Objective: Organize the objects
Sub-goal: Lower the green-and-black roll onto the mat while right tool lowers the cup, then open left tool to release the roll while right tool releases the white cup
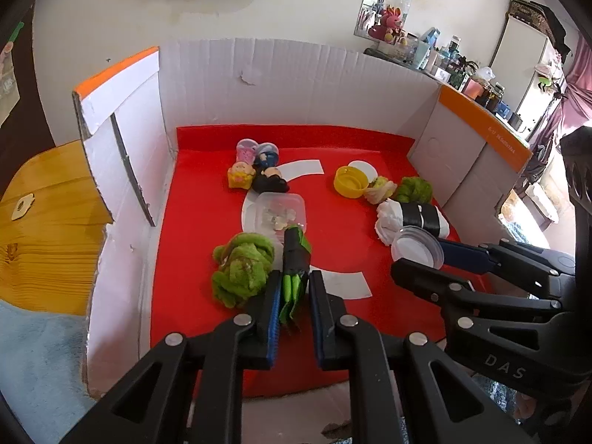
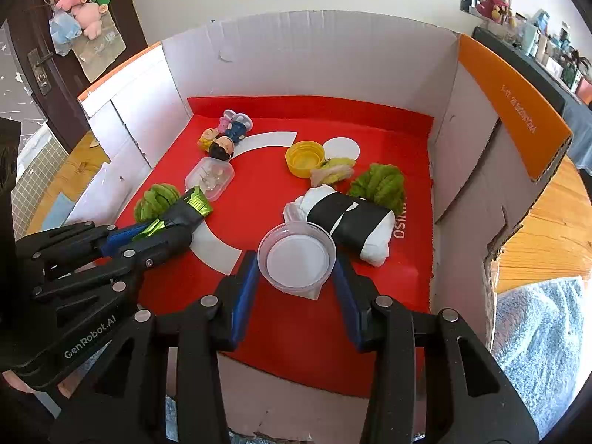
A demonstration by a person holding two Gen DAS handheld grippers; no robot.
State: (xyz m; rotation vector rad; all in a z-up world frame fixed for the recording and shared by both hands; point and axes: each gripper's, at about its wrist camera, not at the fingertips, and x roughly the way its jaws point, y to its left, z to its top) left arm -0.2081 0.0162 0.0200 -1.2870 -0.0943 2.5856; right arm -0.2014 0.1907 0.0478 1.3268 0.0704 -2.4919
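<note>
White cardboard box with orange-topped side flaps, sitting on a wooden desk; red mat with white curved markings lines its floor. Pale wall behind, cluttered shelf off toward the far right.

Left gripper at the mat's near edge, left of centre. Jaws narrow, pinched on a green foil packet wrapped in a black band; the packet runs away from the pads toward the mat's middle. In the right wrist view the same packet sticks out beyond the left gripper's tips.

Green yarn bundle lies just beside the packet, toward the left wall.

Right gripper at the near edge, right of centre. Jaws part-open, one pad each side of a clear round lid; whether the pads press it, cannot tell.

White cloth roll with black band touching the lid's far-right side. Second green bundle behind it, near the right wall.

Mid-mat: small clear box with small pieces inside. Yellow cap, open side up, with a pale yellow-green wad against it.

Far left corner: two small figurines lying together.
</note>
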